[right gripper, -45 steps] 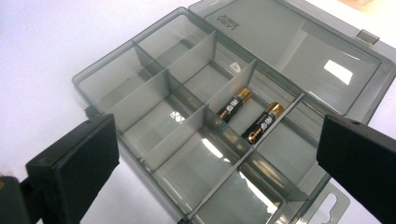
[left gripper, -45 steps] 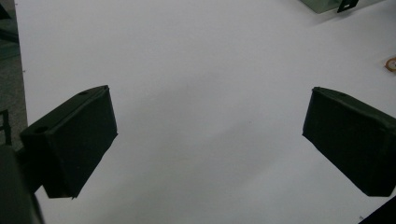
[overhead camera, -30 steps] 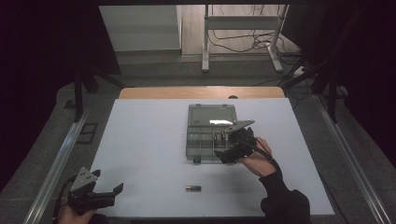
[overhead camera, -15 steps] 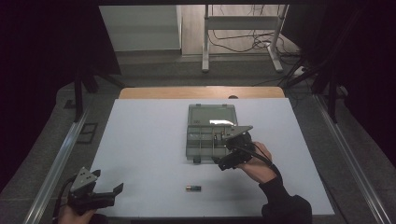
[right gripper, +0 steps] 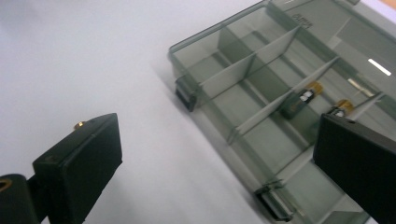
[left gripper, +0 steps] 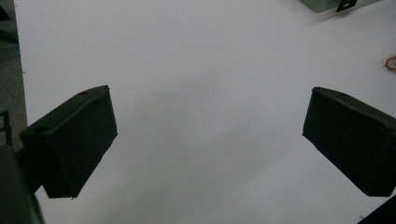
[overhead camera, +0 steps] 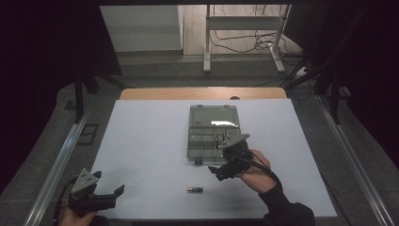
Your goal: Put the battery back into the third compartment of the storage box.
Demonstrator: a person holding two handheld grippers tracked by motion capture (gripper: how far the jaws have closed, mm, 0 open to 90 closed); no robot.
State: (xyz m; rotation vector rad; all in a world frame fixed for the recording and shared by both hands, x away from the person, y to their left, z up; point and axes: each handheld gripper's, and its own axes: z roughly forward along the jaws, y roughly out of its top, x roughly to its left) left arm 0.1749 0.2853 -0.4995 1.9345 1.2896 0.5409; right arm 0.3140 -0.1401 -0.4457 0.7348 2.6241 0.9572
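Note:
A grey see-through compartment box (overhead camera: pixel 214 136) lies open mid-table, its lid folded back. In the right gripper view two small batteries (right gripper: pixel 302 99) lie in one of the compartments of the box (right gripper: pixel 261 88). Another battery (overhead camera: pixel 195 190) lies loose on the white table, near the front edge. My right gripper (overhead camera: pixel 221 171) hovers just in front of the box's near edge, a little right of and behind the loose battery. Its jaws are open and empty (right gripper: pixel 217 140). My left gripper (overhead camera: pixel 110 190) rests at the front left corner, open and empty (left gripper: pixel 208 126).
The white table top (overhead camera: pixel 150 141) has a wooden strip along its far edge. Metal rails (overhead camera: pixel 56 160) run along both sides. The box's corner (left gripper: pixel 327 3) and a small brass-coloured round thing (left gripper: pixel 391 63) show in the left gripper view.
My right gripper has moved from above the box's compartments toward the front and slightly left, off the box. The left gripper has stayed put.

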